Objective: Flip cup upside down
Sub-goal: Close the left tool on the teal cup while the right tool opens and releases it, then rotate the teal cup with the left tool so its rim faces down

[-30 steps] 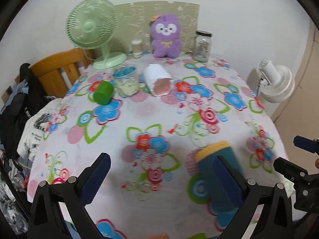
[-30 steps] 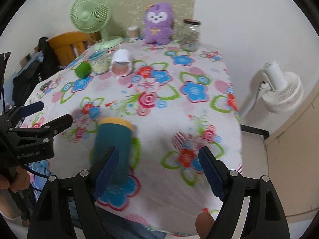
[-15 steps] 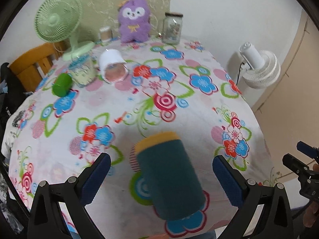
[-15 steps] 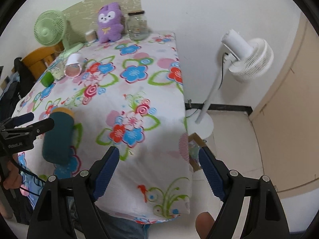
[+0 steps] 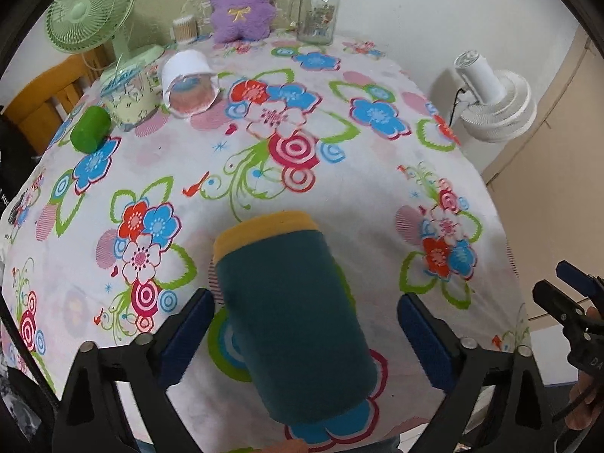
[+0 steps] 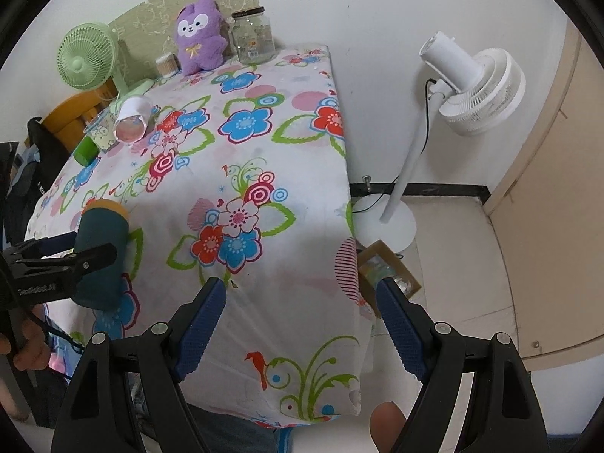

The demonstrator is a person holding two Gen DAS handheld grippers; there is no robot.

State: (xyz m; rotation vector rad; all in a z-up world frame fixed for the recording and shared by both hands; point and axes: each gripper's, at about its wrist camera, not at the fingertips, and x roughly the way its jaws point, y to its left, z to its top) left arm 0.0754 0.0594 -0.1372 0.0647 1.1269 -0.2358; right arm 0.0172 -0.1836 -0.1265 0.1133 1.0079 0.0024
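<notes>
A dark teal cup [image 5: 298,324] with a yellow band at its far end lies on its side on the flowered tablecloth near the front edge. My left gripper [image 5: 305,324] is open and straddles it, with its left pad close to the cup and its right pad well apart. The cup also shows in the right wrist view [image 6: 100,249], with the left gripper's fingers [image 6: 90,258] around it. My right gripper [image 6: 302,324] is open and empty, over the table's front right corner, away from the cup.
Toward the back of the table lie a white cup [image 5: 188,79] on its side, a patterned cup [image 5: 128,98], a green cup [image 5: 90,134], a green desk fan [image 5: 90,7], a purple plush toy [image 5: 241,3] and a glass jar [image 5: 317,13]. A white floor fan [image 6: 472,87] stands right of the table.
My left gripper has moved in on the teal cup, which now lies between its fingers. My right gripper has drawn back to the right, off the cup.
</notes>
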